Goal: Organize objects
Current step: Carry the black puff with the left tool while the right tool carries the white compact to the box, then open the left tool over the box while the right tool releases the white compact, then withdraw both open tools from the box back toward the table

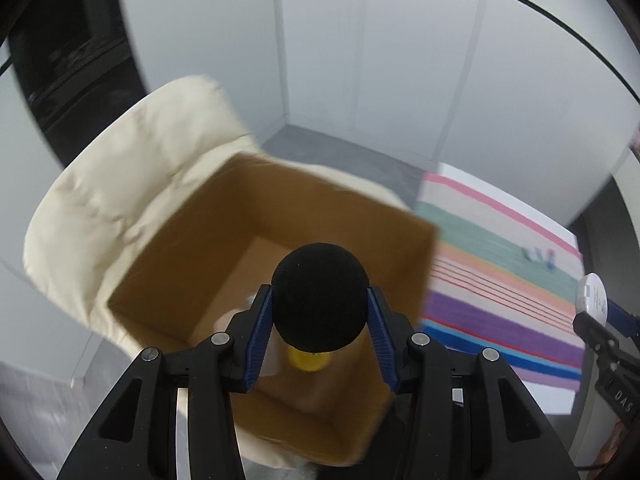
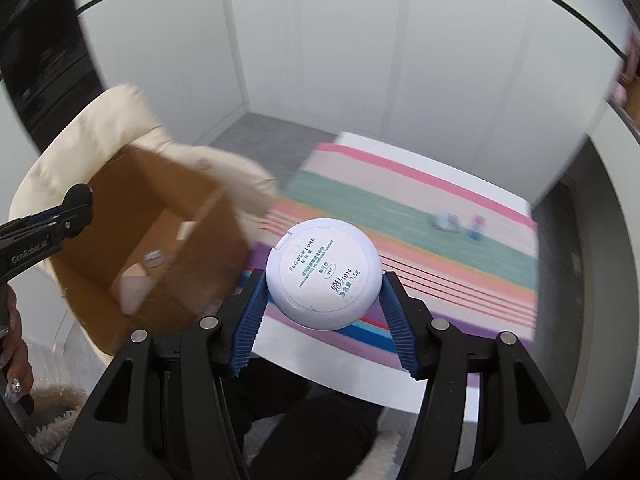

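Left wrist view: the left gripper (image 1: 320, 316) is clamped on a black foam ball (image 1: 320, 298) with a yellow part (image 1: 309, 360) showing just under it, both blue pads pressed against the ball's sides. It hangs above an open cardboard box (image 1: 192, 248) that fills the middle of the frame; the box sits on a cream cushioned chair (image 1: 120, 184) reaching to the upper left. Pale blurred things lie on the box floor. At the right, a striped cloth (image 1: 500, 272) covers a white table (image 1: 472, 176), and the right gripper's white case shows at the right edge.

Right wrist view: the right gripper (image 2: 323, 300) is clamped on a round white compact (image 2: 323, 276), label side up, at frame centre, over the near edge of the striped cloth. Two small blurred items (image 2: 460, 224) lie on the cloth in the right half, well apart from the compact. The box lies in the left half, with the left gripper at the left edge above it and a hand (image 2: 14, 344) below.
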Demonstrator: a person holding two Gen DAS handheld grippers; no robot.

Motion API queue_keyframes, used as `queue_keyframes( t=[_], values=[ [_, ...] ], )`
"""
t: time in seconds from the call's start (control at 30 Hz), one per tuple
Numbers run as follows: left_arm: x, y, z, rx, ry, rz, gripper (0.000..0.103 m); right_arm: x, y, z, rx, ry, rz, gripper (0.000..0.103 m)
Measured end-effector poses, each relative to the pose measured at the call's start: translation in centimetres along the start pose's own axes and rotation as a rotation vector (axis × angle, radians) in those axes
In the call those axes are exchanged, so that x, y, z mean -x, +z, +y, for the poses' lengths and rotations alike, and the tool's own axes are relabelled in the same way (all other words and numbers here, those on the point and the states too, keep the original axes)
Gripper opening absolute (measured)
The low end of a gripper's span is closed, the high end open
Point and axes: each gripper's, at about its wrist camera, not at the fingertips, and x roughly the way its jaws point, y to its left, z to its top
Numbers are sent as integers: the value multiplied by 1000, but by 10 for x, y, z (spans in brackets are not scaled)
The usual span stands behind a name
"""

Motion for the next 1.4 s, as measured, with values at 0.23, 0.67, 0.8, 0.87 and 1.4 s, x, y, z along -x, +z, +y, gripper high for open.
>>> queue_keyframes(
  t=[0.23, 0.67, 0.8, 0.87, 1.4],
  values=[
    [-29, -1, 72, 99, 77, 52, 47, -47, 24, 101, 166, 101, 32, 60],
    [-59, -4, 108, 173, 66, 79, 67, -84, 28, 172, 282, 185, 63, 60],
    [-61, -2, 106, 170, 68, 85, 103, -81, 29, 172, 284, 175, 31, 101],
    [-60, -2, 105, 168, 74, 80, 103, -79, 29, 173, 287, 185, 30, 102],
    [-61, 5, 77, 128, 37, 75, 103, -81, 26, 143, 237, 152, 39, 102]
  ],
)
